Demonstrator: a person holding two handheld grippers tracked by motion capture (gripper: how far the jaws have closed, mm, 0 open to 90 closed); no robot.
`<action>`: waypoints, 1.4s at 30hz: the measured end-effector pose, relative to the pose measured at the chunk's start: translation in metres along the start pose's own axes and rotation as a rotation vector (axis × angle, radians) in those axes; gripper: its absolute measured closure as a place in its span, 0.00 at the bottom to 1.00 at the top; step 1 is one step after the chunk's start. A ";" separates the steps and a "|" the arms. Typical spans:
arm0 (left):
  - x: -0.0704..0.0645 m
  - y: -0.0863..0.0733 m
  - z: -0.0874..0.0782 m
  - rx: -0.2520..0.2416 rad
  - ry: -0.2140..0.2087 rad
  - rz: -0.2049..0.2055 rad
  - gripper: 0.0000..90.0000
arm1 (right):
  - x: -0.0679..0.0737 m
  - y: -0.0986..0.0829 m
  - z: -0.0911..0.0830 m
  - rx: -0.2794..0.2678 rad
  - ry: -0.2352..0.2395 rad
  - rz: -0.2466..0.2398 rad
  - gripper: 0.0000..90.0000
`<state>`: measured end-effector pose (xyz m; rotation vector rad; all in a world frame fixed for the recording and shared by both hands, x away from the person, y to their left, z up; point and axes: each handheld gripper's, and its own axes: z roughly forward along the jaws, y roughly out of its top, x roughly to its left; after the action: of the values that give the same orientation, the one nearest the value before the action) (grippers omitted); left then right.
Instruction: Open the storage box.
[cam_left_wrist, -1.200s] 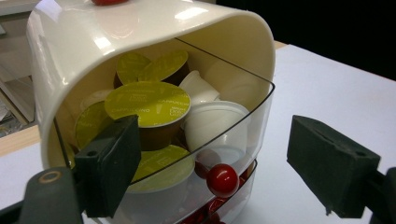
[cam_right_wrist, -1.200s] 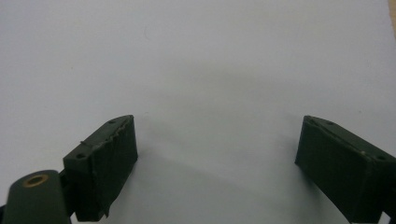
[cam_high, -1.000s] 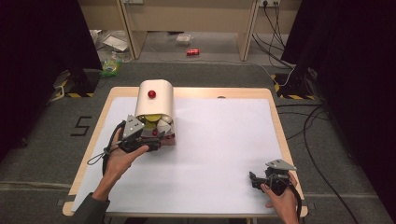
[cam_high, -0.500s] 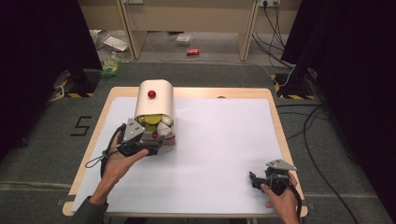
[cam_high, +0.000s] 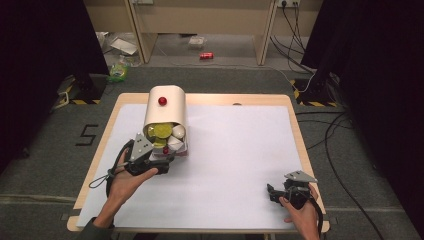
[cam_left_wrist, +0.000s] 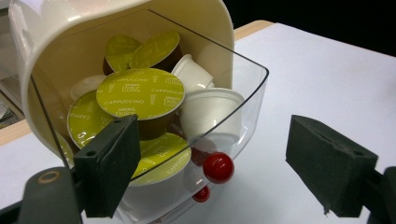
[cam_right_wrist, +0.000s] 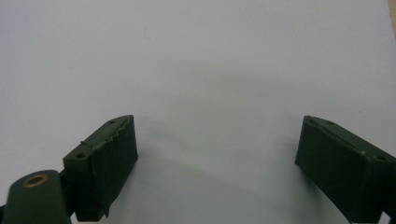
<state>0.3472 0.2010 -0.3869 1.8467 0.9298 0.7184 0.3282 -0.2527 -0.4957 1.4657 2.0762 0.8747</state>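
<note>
Cream capsule dispenser (cam_high: 165, 112) stands at the back-left of the white table (cam_high: 240, 150), its clear plastic drawer (cam_left_wrist: 243, 100) pulled open at the front and stuffed with coffee capsules: green-lidded Dolce Gusto cappuccino pods (cam_left_wrist: 140, 93) plus white milk pods (cam_left_wrist: 210, 112). Left gripper (cam_left_wrist: 212, 168) sits right at the drawer mouth, jaws spread wide, nothing between them; the left pad overlaps the drawer's side wall in the left gripper view, contact unclear. The red knob (cam_left_wrist: 218, 167) on the drawer front lies between the jaws, a little ahead. Right gripper (cam_right_wrist: 215, 154) rests near the front-right table corner, well apart from the dispenser, jaws wide and empty over bare tabletop. Handling guess: pods are light, stiff-walled plastic cups with thin foil lids that dent or puncture easily, so grip the cup body or rim, not the lid. They're loosely piled and will likely shift or spill when one is pulled. The drawer is thin clear plastic, smooth and slippery; the knob is the sensible hold. The whole dispenser looks light and may slide if tugged.
</note>
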 end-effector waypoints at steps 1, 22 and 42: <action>0.000 0.000 0.000 -0.002 0.000 -0.003 0.20 | 0.000 0.000 0.000 0.000 0.000 0.000 0.14; -0.014 -0.013 -0.014 -0.026 0.004 0.008 0.20 | 0.000 0.000 0.000 0.000 0.000 0.000 0.14; -0.024 -0.023 -0.025 -0.029 -0.014 -0.002 0.20 | 0.000 0.000 0.000 0.000 0.000 -0.001 0.14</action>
<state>0.3077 0.1998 -0.4000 1.8231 0.9076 0.7134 0.3282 -0.2527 -0.4957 1.4649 2.0763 0.8747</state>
